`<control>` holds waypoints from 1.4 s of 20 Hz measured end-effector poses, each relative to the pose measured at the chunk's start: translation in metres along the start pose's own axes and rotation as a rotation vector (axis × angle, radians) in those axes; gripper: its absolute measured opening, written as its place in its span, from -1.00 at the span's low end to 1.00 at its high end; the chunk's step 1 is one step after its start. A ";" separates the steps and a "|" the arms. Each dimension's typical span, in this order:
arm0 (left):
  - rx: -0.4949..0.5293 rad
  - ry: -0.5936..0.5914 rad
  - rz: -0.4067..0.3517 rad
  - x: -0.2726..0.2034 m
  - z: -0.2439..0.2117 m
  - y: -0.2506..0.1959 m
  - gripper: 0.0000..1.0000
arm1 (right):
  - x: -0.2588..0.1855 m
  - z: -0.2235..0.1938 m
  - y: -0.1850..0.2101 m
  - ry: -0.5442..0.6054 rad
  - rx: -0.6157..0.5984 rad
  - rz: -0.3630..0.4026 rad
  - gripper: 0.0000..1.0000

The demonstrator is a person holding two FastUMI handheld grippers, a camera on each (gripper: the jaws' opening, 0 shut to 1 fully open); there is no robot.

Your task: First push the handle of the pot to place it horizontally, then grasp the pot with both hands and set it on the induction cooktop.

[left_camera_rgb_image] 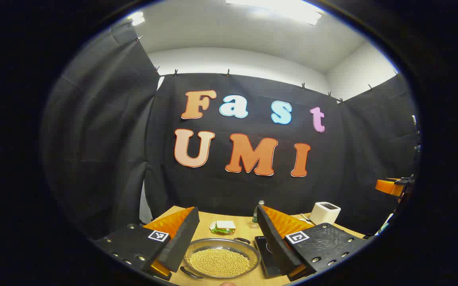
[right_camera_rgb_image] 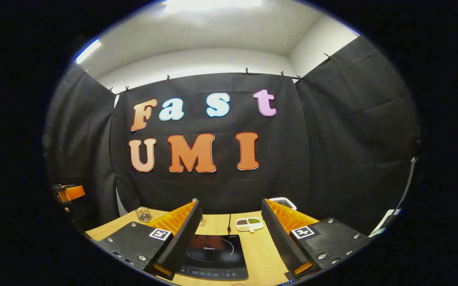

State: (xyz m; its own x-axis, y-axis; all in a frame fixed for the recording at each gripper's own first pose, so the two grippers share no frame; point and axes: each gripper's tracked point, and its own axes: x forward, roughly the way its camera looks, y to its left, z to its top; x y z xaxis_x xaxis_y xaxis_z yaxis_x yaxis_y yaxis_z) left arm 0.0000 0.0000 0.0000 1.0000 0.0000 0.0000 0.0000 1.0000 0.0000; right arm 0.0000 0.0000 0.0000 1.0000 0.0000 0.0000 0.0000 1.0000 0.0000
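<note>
Left gripper (left_camera_rgb_image: 227, 232) agape, raised; right gripper (right_camera_rgb_image: 232, 234) likewise.

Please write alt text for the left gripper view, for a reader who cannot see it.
The open left gripper hangs over a metal pot of yellow beans on a wooden table. The cooktop lies right of the pot; a sandwich plate, bottle and toaster stand behind.

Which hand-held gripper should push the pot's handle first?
Left, probably. The left hand-held gripper hangs open right over the pot, its handles just ahead. The right hand-held gripper is open above the induction cooktop instead.
</note>
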 end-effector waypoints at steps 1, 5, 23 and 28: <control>0.011 0.004 0.002 0.000 -0.002 0.000 0.81 | 0.000 -0.002 0.001 0.007 -0.002 0.002 0.80; 0.019 0.010 -0.004 0.002 -0.002 -0.005 0.76 | 0.000 -0.003 0.003 0.009 -0.016 0.011 0.88; 0.020 -0.014 -0.069 0.017 0.009 -0.024 0.81 | 0.007 -0.004 -0.011 0.016 -0.027 -0.001 0.88; 0.055 -0.038 -0.067 0.014 0.015 -0.025 0.76 | 0.006 -0.004 -0.009 0.017 -0.019 0.009 0.88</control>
State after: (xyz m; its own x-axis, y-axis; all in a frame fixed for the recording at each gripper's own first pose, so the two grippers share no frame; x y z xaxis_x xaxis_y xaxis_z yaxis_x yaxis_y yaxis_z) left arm 0.0138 -0.0248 0.0152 0.9970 -0.0681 0.0362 0.0660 0.9962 0.0562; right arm 0.0058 -0.0090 -0.0039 0.9998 0.0093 -0.0168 -0.0096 0.9998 -0.0192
